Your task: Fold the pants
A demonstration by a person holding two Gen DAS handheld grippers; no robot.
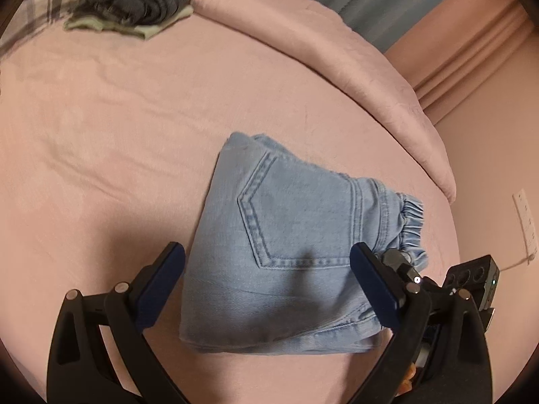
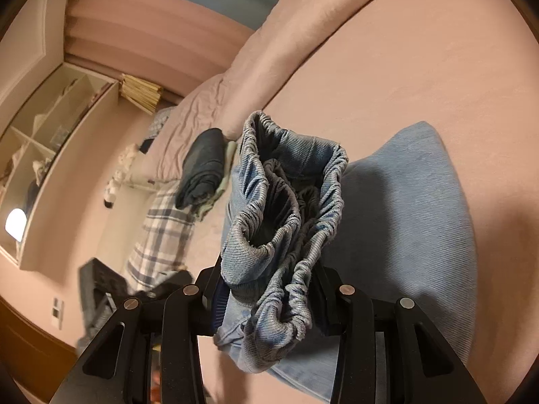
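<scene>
Light blue denim pants [image 1: 286,245] lie folded into a compact bundle on the pink bed, back pocket up, elastic waistband at the right. My left gripper [image 1: 267,252] hovers just above the bundle, open and empty, its blue-padded fingers [image 1: 161,279] spread to either side. My right gripper [image 2: 269,299] is shut on the bunched elastic waistband [image 2: 286,202] of the pants and shows in the left wrist view [image 1: 404,266] at the waistband end.
The pink bed sheet [image 1: 118,118] spreads to the left and far side. A dark folded garment on a pale green one [image 1: 134,0] lies at the far end beside a plaid pillow [image 2: 161,235]. A rolled pink duvet [image 1: 353,60] runs along the right.
</scene>
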